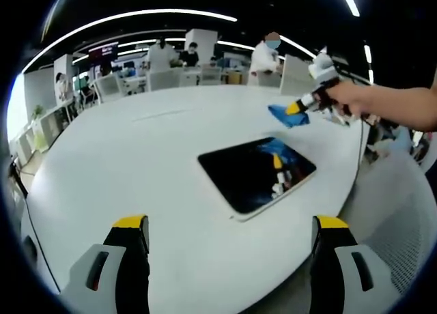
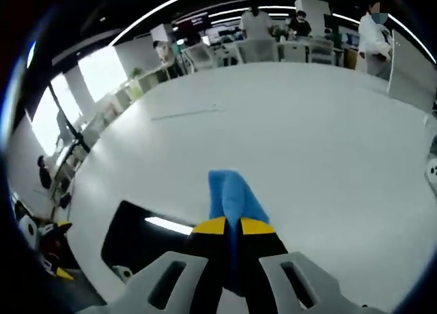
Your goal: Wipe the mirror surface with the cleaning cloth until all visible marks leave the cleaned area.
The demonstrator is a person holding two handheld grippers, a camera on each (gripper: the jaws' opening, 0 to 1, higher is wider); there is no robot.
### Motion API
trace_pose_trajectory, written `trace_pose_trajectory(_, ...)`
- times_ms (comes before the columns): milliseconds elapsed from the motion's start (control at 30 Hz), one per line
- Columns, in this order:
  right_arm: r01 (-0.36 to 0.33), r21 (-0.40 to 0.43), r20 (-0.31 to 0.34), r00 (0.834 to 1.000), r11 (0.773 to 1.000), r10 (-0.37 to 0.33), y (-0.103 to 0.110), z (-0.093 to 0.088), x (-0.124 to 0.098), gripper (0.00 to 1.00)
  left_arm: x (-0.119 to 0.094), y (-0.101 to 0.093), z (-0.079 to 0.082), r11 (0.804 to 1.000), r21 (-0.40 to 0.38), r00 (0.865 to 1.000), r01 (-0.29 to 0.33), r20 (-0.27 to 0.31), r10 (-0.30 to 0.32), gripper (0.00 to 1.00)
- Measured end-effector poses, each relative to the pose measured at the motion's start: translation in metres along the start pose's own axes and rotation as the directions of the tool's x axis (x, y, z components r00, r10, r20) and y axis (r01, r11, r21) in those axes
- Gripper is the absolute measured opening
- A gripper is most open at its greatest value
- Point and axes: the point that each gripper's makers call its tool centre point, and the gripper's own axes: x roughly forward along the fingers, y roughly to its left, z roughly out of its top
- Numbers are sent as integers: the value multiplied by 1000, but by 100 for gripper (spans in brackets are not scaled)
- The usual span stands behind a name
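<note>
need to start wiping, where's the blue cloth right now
The blue cloth is pinched in the right gripper, held above the white table just past the mirror's far edge, not touching the glass.

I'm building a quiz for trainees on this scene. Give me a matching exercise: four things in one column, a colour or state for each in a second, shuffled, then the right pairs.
Things:
1. cleaning cloth
2. mirror
3. left tool
4. table

Colours or states:
A. white, round-edged
B. open, holding nothing
C. blue, pinched in the right tool
D. dark, lying flat and reflecting the cloth

Pairs: 1-C, 2-D, 3-B, 4-A
</note>
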Motion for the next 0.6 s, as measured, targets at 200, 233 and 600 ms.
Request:
trace_pose_trajectory(200,20,15,-49,999,1000,-19,-12,-24,7,1,1,-1,-1,1000,7,1000,5,-6,-5,99)
trace_pose_trajectory(233,25,21,-67,997,999,-23,-15,-31,10,1,1,-1,-1,1000,8,1000,4,-6,-4,99)
trace_pose_trajectory(600,69,-29,-122,990,997,-72,-35,-61,24,3,0,0,-1,1000,5,1000,-1,-7,1,99)
